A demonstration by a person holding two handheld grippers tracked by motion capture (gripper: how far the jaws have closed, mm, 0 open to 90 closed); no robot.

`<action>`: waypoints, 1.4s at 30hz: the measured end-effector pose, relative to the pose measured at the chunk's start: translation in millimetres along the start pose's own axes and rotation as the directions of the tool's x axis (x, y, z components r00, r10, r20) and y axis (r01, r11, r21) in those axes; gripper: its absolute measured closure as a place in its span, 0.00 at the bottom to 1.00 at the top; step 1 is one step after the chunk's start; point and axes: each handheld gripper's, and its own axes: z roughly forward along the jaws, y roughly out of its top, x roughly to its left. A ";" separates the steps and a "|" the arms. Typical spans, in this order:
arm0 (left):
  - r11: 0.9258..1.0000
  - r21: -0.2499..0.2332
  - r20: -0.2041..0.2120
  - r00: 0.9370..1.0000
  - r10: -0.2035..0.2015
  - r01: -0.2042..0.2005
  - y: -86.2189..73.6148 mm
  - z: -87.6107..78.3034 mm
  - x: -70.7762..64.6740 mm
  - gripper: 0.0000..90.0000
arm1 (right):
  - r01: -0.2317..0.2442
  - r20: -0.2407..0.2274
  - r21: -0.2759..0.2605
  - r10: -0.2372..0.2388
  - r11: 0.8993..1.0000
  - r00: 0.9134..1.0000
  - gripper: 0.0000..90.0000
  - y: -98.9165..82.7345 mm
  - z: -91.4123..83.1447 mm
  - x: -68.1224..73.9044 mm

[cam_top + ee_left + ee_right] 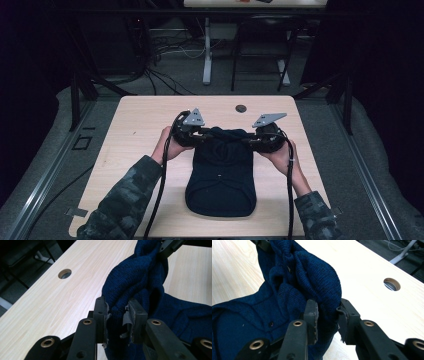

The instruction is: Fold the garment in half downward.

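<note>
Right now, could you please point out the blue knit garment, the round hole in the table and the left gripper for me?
Blue knit garment (221, 185): high view, its flat lower body.
Round hole (64, 273): left gripper view, its dark opening.
Left gripper (117, 315): left gripper view, between its jaws.

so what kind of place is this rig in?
Likely a lab recording bay, not a home: a light wood table ringed by black metal framing, dark curtains, and loose cables on the floor behind.
</note>
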 end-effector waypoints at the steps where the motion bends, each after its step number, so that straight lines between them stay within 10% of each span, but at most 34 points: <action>1: 1.000 -0.002 -0.003 1.000 0.008 -0.008 -0.5 -0.5 -0.8 0.80 | -0.001 0.001 -0.006 0.001 1.000 1.000 0.79 -0.8 -0.1 1.2; 21: 0.998 0.034 -0.027 0.998 0.052 -0.051 -25.5 -7.4 -27.4 0.71 | 0.132 0.026 -0.028 -0.132 0.991 0.991 0.79 -27.0 -3.4 39.1; 42: 0.999 0.028 0.015 0.999 0.044 -0.045 -49.2 -16.6 -65.5 0.73 | 0.146 -0.057 0.002 -0.146 0.989 0.988 0.78 -55.9 -12.0 61.1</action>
